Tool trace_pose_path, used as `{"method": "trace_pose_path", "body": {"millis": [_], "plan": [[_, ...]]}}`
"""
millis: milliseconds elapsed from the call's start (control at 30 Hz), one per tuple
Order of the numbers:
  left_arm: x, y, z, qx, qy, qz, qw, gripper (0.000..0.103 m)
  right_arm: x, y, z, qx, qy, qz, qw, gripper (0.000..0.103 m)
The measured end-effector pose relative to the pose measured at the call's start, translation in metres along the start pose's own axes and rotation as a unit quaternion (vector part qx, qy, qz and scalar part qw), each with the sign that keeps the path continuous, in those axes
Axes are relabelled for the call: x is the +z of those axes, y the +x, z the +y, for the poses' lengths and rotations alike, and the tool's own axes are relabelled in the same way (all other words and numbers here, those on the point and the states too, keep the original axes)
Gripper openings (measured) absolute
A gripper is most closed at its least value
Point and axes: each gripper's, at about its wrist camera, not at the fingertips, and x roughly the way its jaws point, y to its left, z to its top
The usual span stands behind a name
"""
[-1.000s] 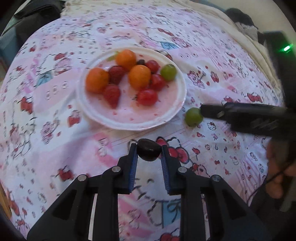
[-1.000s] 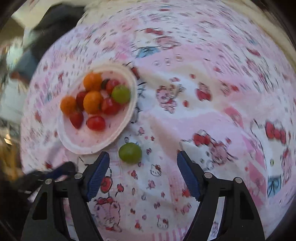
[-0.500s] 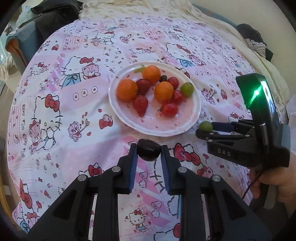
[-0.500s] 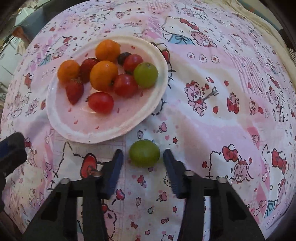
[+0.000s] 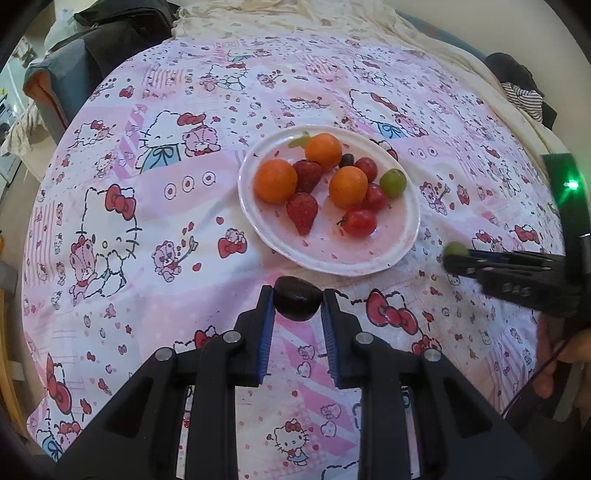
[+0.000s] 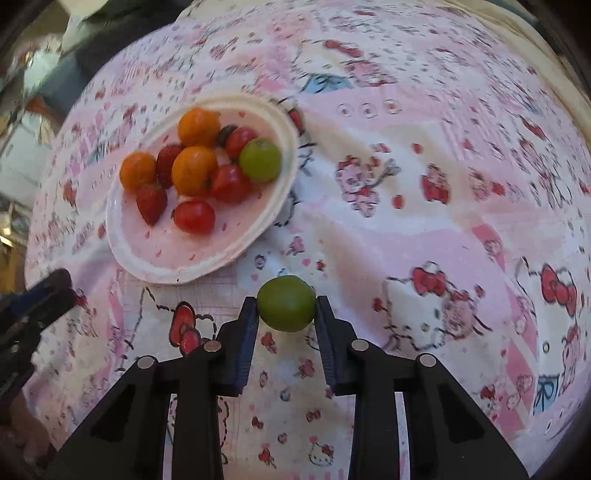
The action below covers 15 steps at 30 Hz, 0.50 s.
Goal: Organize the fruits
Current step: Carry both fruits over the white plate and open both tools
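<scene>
Two fruits gripped, both short of plate. Left gripper point(image 5: 297, 301) clenched on dark fruit point(image 5: 298, 298) above cloth point(image 5: 147, 258), plate point(image 5: 402, 254) at 12 o'clock. Right gripper point(image 6: 286, 308), jaws closing, pads touching green fruit point(image 6: 286, 308) between them; plate point(image 6: 236, 254) at 11 o'clock. Step advice: squeeze gently (round, likely to roll), lift clear of rim, set down in bare near part of plate, away from oranges point(image 5: 275, 181) and strawberries point(image 5: 302, 212) beyond.

I see a pink cartoon-cat cloth point(image 5: 155, 206) spread under everything, with a cream ruffled cover point(image 5: 295, 18) along its far edge. A dark bag point(image 5: 122, 26) lies far left, and a striped garment point(image 5: 526, 98) far right.
</scene>
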Motion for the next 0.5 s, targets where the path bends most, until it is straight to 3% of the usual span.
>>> {"method": "trace_pose_path", "body": {"millis": [267,500], "plan": [[0.015,-0.013,0.020,0.013,-0.035,-0.032,0.9988,0.021,0.003,-0.048,-0.043,0.040,0.103,-0.079,0.991,0.032],[0.032,-0.020,0.036,0.006,-0.059,-0.063,0.9962,0.021,0.017,-0.066,-0.059,0.147,0.165,-0.125,0.967,0.032]]}}
